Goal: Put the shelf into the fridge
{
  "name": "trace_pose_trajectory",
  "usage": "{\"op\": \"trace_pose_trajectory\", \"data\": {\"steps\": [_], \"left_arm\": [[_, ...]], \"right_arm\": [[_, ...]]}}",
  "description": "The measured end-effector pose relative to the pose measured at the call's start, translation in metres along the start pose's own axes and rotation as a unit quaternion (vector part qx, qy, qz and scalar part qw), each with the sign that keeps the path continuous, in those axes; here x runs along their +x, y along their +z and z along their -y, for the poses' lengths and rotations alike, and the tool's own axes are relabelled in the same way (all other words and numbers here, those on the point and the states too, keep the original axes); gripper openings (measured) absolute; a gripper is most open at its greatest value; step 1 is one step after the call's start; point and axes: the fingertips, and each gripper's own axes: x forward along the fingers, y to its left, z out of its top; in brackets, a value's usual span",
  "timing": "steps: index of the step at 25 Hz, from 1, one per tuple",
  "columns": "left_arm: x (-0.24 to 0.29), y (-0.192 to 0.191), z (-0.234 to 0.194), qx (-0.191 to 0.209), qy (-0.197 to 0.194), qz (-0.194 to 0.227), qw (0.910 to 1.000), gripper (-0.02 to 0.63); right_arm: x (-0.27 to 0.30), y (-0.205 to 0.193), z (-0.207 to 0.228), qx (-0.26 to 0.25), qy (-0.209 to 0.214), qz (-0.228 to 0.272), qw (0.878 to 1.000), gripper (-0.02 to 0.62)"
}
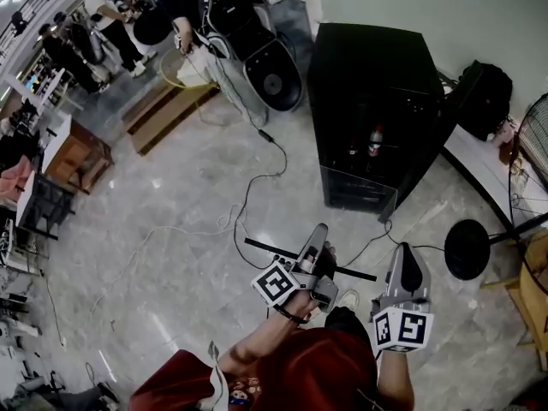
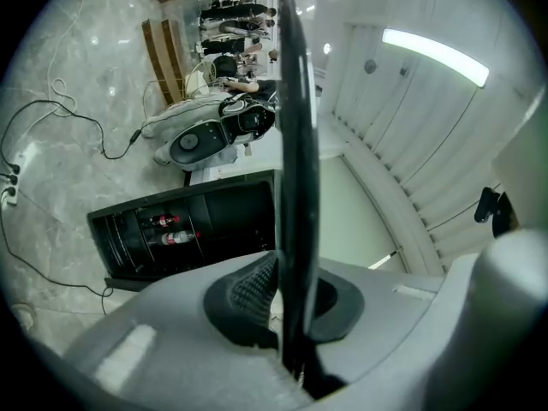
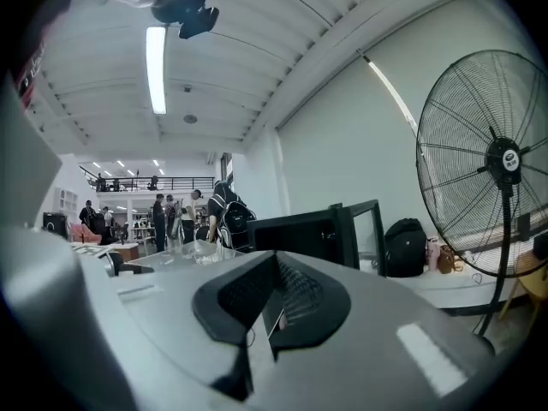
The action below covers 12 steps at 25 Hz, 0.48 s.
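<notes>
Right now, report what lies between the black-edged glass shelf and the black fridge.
Head view: only grey stone floor crossed by thin black cables separates shelf and fridge.

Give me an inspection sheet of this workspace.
Surface: grey marbled tile floor.
Job's things: thin black-edged shelf, held short of the black mini fridge; fridge door open, bottles inside.
Clutter: black backpack, standing metal fan, wooden boards.
Grippers: left gripper shut on the shelf; right gripper jaws together, nothing seen between them.
Cables: black cable and white cable trail across the floor.
Surroundings: people standing beyond the fridge; pale wall.
</notes>
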Motion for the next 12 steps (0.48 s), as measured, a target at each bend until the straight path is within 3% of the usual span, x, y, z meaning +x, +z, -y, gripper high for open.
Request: {"op": "trace_pose_trajectory", "data": {"steps": [12], "left_arm": [[0.088, -0.033, -0.011, 0.000, 0.016, 0.011, 0.9998, 0.015]], "right_arm": [[0.059, 0.014, 0.075, 0.017, 0.024, 0.008, 1.000, 0.000]]}}
